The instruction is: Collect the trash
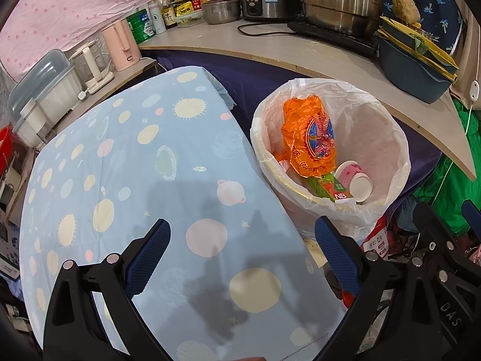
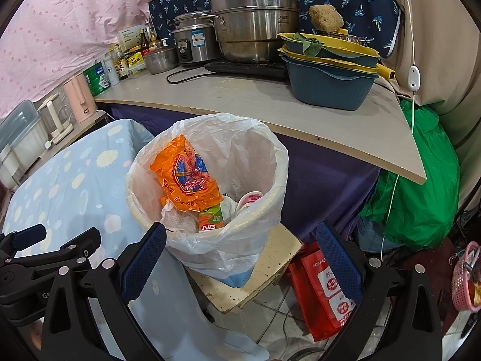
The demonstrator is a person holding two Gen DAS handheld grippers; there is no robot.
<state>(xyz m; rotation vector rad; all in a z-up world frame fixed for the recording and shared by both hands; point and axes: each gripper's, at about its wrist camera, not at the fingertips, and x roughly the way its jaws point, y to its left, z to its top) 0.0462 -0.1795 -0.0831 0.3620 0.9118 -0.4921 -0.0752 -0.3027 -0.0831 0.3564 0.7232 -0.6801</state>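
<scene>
A trash bin [image 1: 390,138] lined with a clear plastic bag stands beside the blue patterned table [image 1: 126,162]. Inside lie an orange snack wrapper [image 1: 309,138], a green and orange carton [image 1: 330,189] and a pink paper cup [image 1: 354,180]. The bin [image 2: 264,168], wrapper [image 2: 186,174], carton [image 2: 212,219] and cup [image 2: 249,198] also show in the right wrist view. My left gripper [image 1: 243,237] is open and empty above the table's near right corner. My right gripper [image 2: 240,240] is open and empty, just in front of the bin.
A counter [image 2: 270,105] behind the bin holds steel pots [image 2: 249,21], stacked blue and yellow basins [image 2: 330,75], bottles and a pink kettle [image 1: 120,45]. A red bag [image 2: 324,285], a green bag [image 2: 421,186] and a pink basket [image 2: 466,273] sit on the floor at right. The bin stands on a low stool [image 2: 270,264].
</scene>
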